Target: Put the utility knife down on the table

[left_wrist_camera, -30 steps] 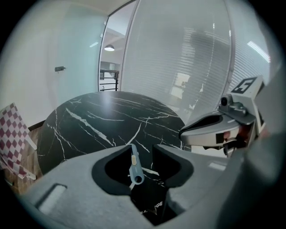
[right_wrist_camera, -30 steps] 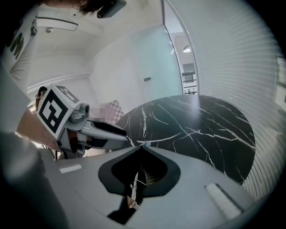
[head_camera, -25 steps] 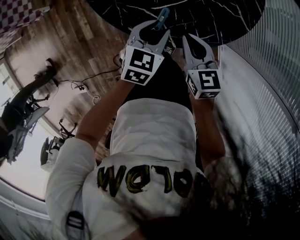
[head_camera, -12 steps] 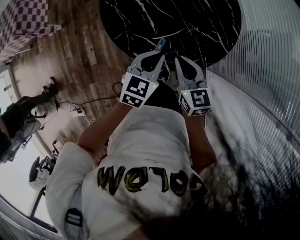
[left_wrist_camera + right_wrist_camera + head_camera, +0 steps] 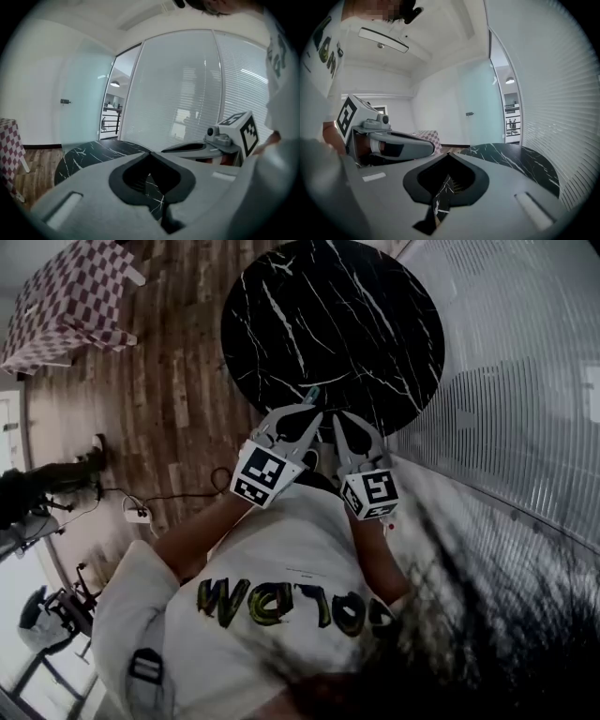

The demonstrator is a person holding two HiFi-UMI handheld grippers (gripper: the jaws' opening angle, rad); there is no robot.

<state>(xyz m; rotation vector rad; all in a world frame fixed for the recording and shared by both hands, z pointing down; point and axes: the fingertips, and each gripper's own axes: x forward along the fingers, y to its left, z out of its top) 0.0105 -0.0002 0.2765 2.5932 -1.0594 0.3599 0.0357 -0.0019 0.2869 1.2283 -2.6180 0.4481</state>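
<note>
Both claws have risen clear of the round black marble counter since a second ago, and its whole top now shows beneath them where only the near part did. The left claw, spread then, has closed. From the left: a checked cloth over another table, plank floor, then the left claw, jaws together on what appears to be the utility knife, a slim blue-green end jutting past the tips. The left gripper view shows those jaws shut but not the knife itself. Its long axis runs on along the claw's own line, toward the counter's near rim, with the top lying ahead and below. Just beside it, the right claw is closed on nothing, as its own view confirms. Slatted blinds fill the right. The left hand has the knife, so the set-down likely calls for a forward, downward reach over the marble before the jaws part.
</note>
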